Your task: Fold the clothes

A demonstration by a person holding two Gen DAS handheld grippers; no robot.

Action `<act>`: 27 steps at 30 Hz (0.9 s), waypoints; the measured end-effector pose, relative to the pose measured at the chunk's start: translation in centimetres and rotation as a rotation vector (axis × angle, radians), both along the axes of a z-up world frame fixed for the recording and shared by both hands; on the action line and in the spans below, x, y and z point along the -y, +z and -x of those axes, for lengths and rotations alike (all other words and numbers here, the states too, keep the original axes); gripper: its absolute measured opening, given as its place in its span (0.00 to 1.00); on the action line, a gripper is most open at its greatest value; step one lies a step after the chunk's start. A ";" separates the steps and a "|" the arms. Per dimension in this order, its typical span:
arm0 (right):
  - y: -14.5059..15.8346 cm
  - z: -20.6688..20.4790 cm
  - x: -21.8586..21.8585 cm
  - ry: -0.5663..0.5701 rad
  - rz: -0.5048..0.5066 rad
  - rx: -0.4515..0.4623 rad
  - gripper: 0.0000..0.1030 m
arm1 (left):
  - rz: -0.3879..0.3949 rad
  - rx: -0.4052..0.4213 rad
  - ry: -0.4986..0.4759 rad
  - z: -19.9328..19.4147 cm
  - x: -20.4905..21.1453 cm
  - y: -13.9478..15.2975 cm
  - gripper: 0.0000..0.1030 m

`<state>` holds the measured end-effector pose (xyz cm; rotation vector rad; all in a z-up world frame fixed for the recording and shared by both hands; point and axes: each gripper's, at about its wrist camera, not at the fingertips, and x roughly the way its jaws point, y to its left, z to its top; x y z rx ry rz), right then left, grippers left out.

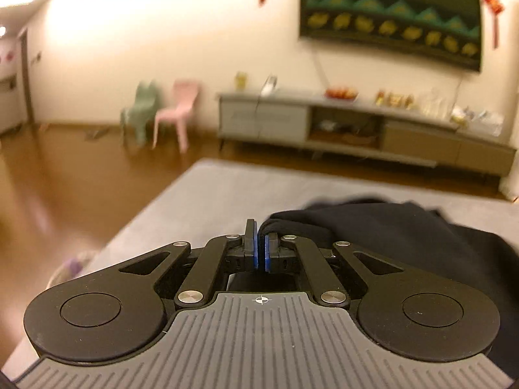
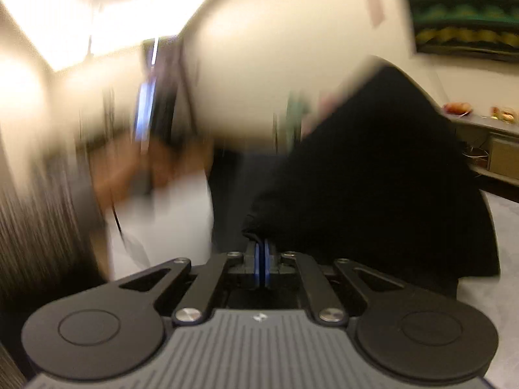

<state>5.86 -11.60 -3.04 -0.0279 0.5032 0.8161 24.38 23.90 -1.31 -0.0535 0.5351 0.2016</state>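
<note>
A black garment [image 1: 405,236] lies bunched on the grey surface [image 1: 207,201] to the right of my left gripper [image 1: 260,231]. That gripper's blue-padded fingers are shut on an edge of the cloth. In the right wrist view the same black garment [image 2: 373,178] hangs lifted in front of the camera, and my right gripper [image 2: 262,246] is shut on its lower edge. This view is heavily motion-blurred. A person's hand [image 2: 136,168] holding the other gripper's handle shows blurred at the left.
Beyond the grey surface lies a wooden floor [image 1: 48,188] with a pink chair [image 1: 176,110] and a green chair [image 1: 141,110]. A long TV cabinet [image 1: 356,126] stands against the wall under a wall screen [image 1: 389,16].
</note>
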 end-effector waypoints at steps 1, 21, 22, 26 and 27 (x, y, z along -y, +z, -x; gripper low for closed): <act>-1.1 0.3 -1.4 0.042 0.070 -0.012 0.07 | -0.006 -0.017 0.003 -0.1 0.0 -0.1 0.00; -6.9 -22.4 -0.8 -0.453 0.355 -0.381 0.45 | 0.003 0.018 -0.080 3.9 2.3 2.5 0.00; -7.4 -22.9 -1.7 -0.442 0.384 -0.381 0.40 | 0.007 0.018 -0.079 3.9 2.1 2.6 0.00; -8.0 -23.4 -2.3 -0.426 0.420 -0.367 0.05 | 0.025 0.025 -0.070 3.8 1.6 2.8 0.00; -7.3 -23.1 -2.2 -0.432 0.408 -0.350 0.04 | 0.029 0.028 -0.068 3.8 1.5 2.9 0.00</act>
